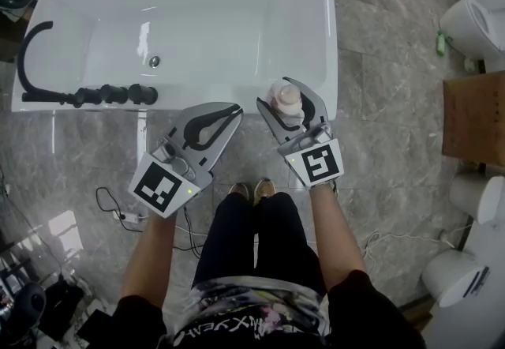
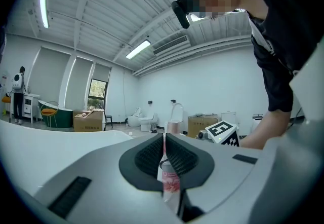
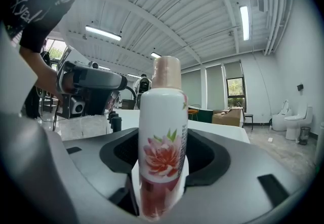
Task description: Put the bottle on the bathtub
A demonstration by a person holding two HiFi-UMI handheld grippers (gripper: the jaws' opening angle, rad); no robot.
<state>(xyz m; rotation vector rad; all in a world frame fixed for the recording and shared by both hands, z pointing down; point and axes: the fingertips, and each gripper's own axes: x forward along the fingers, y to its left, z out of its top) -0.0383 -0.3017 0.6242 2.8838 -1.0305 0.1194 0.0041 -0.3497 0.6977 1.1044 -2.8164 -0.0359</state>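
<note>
- Bathtub (image 1: 322,39), basin: open from above, nothing standing in it.
- Near rim, left part: blocked by the black faucet set (image 1: 87,93) and its curved spout.
- Near rim, middle: bare.
- Near rim, right corner: bottle (image 1: 289,100) upright, with the jaws of the right tongs (image 1: 276,93) on either side.
- Floor right of the tub: passable as far as the toilet (image 1: 469,24) and wooden box (image 1: 475,118).

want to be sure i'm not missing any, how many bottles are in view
1. The bottle stands between the right gripper's jaws at the bathtub's near right rim. A small green thing on the floor beyond is too small to identify.
</note>
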